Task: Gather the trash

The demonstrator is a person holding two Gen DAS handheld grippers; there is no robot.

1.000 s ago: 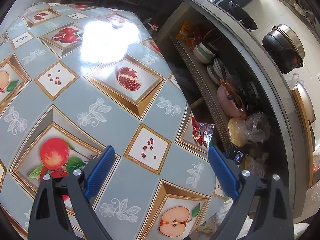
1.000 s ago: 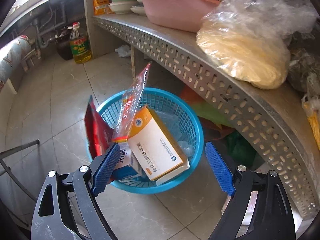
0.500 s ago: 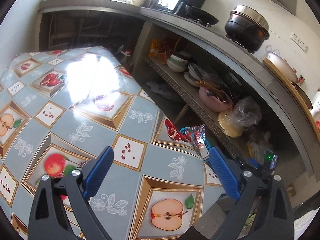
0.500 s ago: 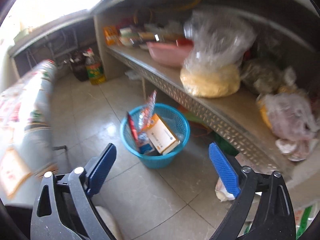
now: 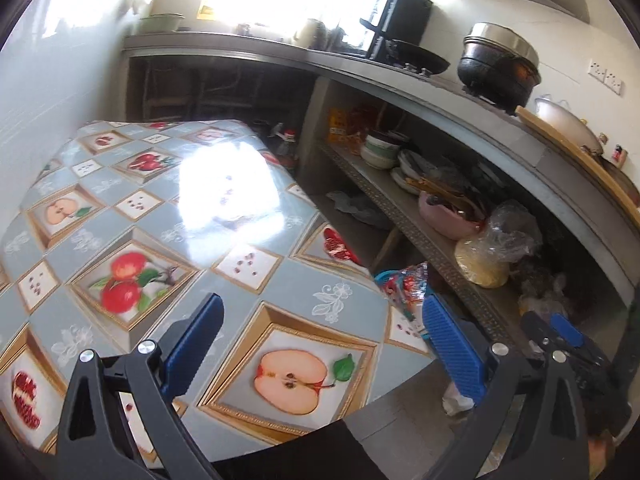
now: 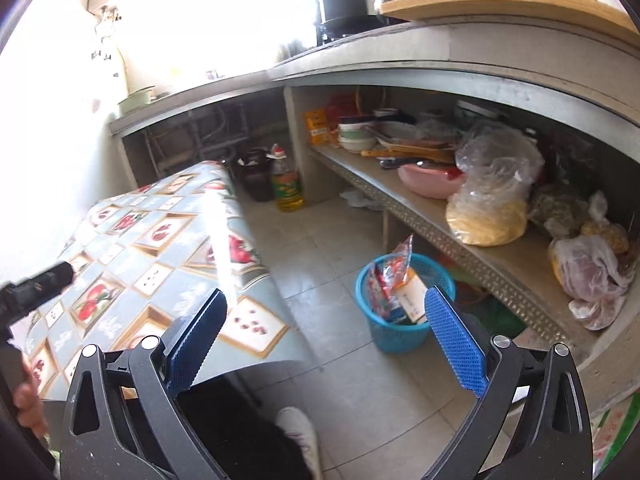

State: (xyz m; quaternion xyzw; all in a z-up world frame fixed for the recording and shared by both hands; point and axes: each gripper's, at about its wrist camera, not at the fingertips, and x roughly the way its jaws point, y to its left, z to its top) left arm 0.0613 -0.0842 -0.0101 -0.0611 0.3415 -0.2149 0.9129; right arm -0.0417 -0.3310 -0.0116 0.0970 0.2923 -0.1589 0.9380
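A blue plastic basket [image 6: 394, 336] stands on the tiled floor by the shelf. It holds a white and orange box [image 6: 410, 294], a red snack wrapper [image 6: 394, 270] and other packets. My right gripper [image 6: 326, 338] is open and empty, raised well back from the basket. My left gripper [image 5: 322, 346] is open and empty above the near corner of the table [image 5: 160, 240] with the fruit-print cloth. The basket's rim and wrapper [image 5: 404, 284] peek out past the table's edge in the left wrist view.
A long metal shelf [image 6: 440, 236] under the counter holds a pink basin [image 6: 430, 180], bowls and plastic bags. An oil bottle [image 6: 286, 184] and a dark pot stand on the floor at the back. The person's white shoe [image 6: 298, 430] is below my right gripper.
Both grippers have pulled up and back. The basket has gone from close under my right gripper to farther away, and the table has come into the right wrist view.
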